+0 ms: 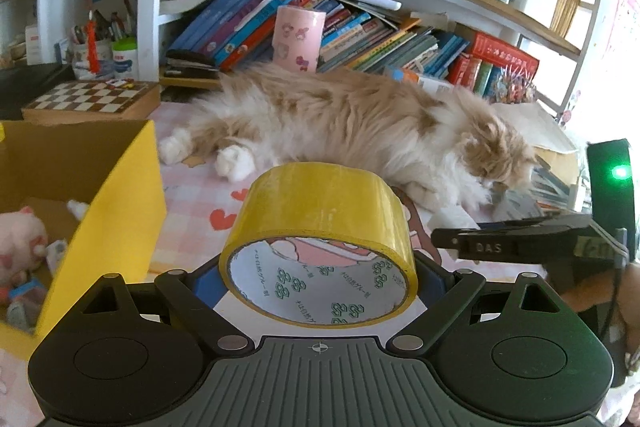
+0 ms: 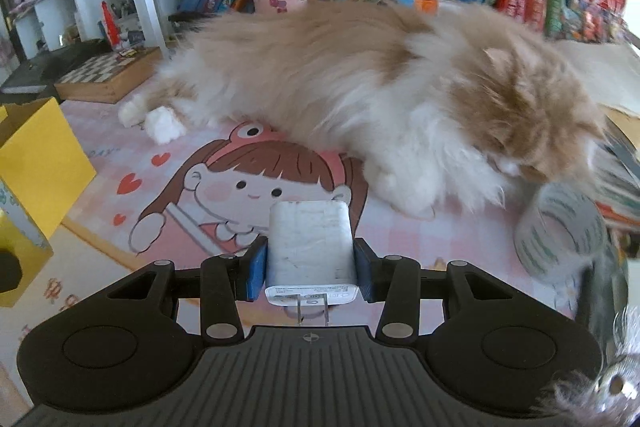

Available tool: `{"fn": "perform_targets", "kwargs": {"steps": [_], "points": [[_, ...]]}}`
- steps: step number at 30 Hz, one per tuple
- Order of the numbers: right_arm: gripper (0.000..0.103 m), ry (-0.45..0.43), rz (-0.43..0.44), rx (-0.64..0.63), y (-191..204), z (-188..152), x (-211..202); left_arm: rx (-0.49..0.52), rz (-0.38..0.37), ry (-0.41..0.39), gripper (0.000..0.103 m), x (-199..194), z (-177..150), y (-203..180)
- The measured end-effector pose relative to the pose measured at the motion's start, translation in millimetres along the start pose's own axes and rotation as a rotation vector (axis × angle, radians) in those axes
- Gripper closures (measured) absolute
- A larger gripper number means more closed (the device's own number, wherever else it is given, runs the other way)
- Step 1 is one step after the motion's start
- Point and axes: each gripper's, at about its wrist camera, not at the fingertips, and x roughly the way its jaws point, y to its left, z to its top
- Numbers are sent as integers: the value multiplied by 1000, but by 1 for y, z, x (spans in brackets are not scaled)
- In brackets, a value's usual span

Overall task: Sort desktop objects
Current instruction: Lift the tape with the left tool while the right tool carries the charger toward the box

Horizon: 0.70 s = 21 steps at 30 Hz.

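Note:
My left gripper [image 1: 320,279] is shut on a yellow tape roll [image 1: 320,223], held above the pink cartoon desk mat [image 1: 200,195]. A yellow cardboard box [image 1: 116,203] stands just to its left, with a pink plush toy [image 1: 20,243] inside. My right gripper [image 2: 310,267] is shut on a white charger plug [image 2: 310,247], prongs toward the camera, above the mat [image 2: 460,235]. The right gripper also shows at the right of the left wrist view [image 1: 520,247]. A clear tape roll [image 2: 560,231] lies on the mat at the right.
A fluffy orange-and-white cat [image 1: 360,123] lies across the desk behind both grippers, also in the right wrist view [image 2: 380,87]. Behind it are a pink cup [image 1: 298,39], leaning books [image 1: 380,39] and a chessboard box [image 1: 92,101]. The yellow box [image 2: 40,151] is at the left.

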Motion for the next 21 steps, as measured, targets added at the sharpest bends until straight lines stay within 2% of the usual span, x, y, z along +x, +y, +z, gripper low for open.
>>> {"fn": "perform_targets", "kwargs": {"steps": [7, 21], "points": [[62, -33, 10, 38, 22, -19, -42, -27, -36, 3, 10, -26, -7, 9], [62, -61, -47, 113, 61, -53, -96, 32, -130, 20, 10, -56, -22, 23]]}}
